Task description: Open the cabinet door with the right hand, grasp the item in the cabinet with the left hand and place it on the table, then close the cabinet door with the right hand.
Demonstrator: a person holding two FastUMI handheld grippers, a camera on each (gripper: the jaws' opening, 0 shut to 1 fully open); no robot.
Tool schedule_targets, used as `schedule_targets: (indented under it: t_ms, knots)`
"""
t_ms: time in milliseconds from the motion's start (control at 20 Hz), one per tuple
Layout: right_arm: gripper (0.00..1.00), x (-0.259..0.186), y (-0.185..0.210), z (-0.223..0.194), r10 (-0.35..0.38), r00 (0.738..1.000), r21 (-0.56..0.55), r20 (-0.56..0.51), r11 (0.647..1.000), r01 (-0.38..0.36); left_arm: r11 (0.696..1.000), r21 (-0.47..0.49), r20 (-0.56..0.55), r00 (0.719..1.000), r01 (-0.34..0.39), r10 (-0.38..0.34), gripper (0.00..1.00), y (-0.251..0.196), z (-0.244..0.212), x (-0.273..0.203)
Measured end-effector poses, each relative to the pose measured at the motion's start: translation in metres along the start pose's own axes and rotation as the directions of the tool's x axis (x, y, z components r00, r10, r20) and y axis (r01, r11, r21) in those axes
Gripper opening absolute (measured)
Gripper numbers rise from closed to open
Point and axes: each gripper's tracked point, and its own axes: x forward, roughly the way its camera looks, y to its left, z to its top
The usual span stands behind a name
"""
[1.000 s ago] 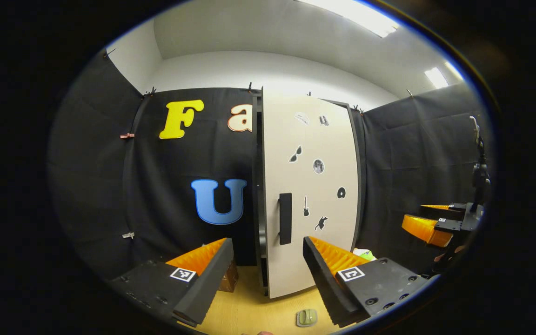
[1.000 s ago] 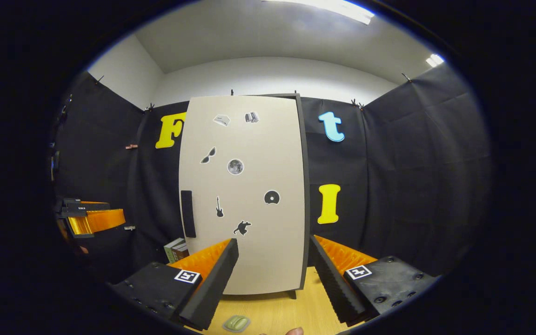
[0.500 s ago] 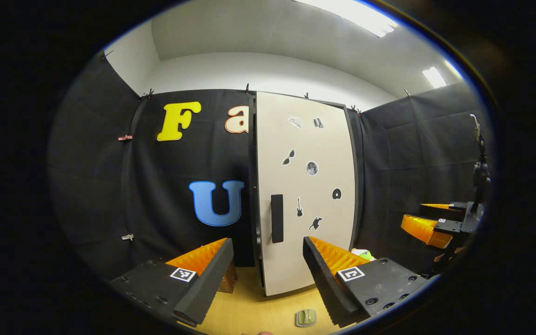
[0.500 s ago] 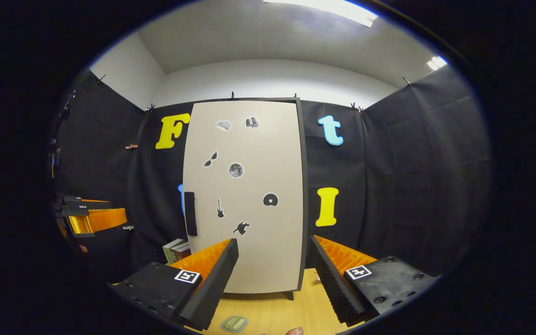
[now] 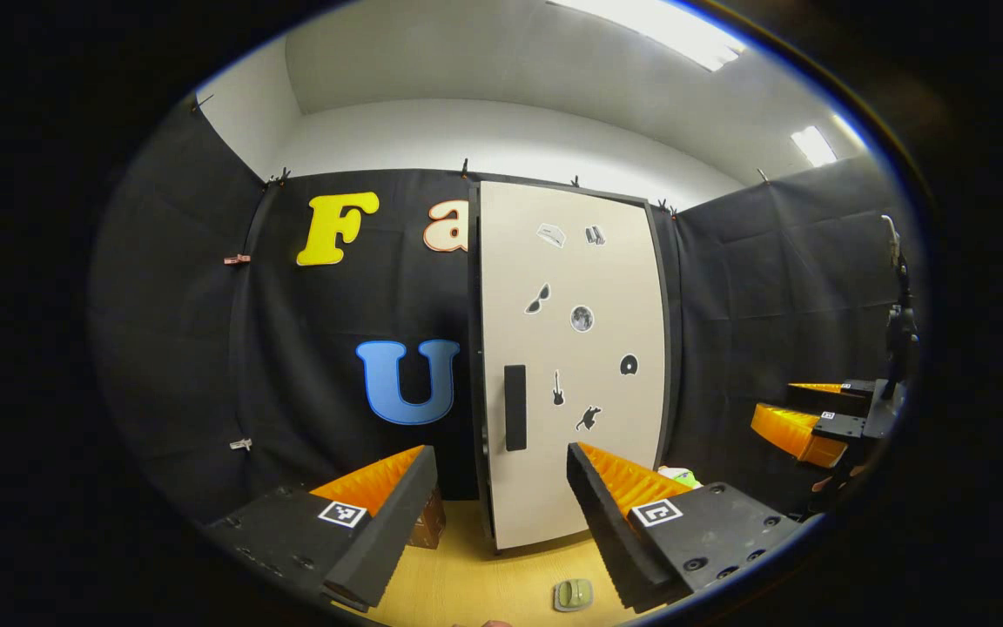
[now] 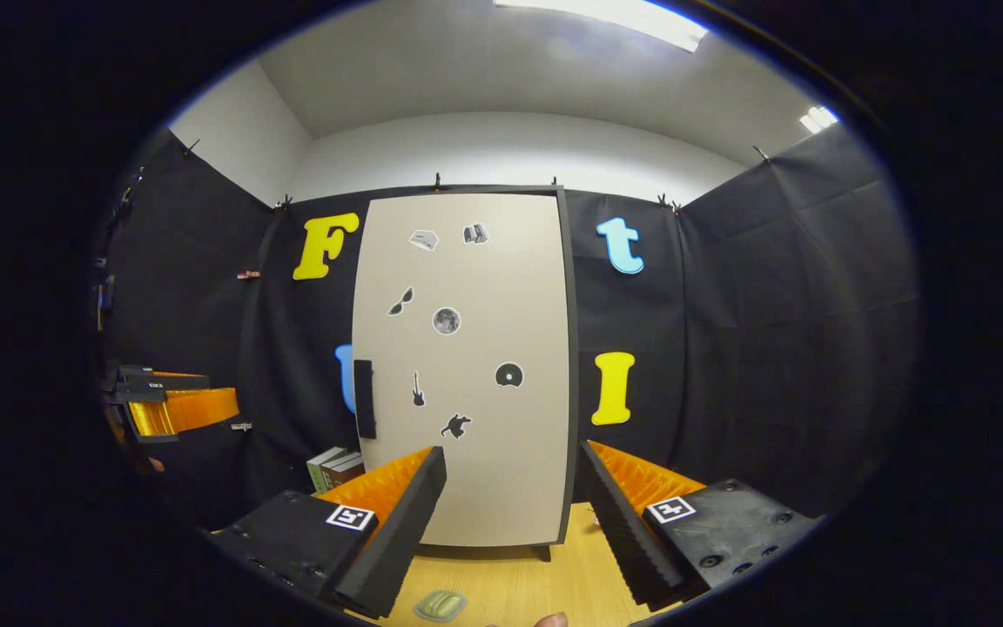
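The cabinet door (image 6: 467, 366) stands flush with its frame, its dark handle (image 6: 365, 398) near the left edge; the small green item (image 6: 440, 604) lies on the wooden bench (image 6: 536, 588) in front of the cabinet; both the left tongs (image 5: 501, 514) and the right tongs (image 6: 510, 514) are spread wide, holding nothing, apart from the door; books (image 6: 332, 468) stand left of the cabinet.

matt cabinet door (image 6: 467, 366), wood-grain table (image 6: 519, 588)
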Motion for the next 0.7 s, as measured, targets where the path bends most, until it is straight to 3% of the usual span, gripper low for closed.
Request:
schedule_targets:
  t_ms: [700]
  knots:
    - [0.97,0.0005,0.0013,-0.0018,0.002,1.000,-0.002,-0.001,1.000,-0.002,1.000,-0.004,-0.001,1.000,0.002,-0.002,0.92,-0.0025,0.0007,0.0024]
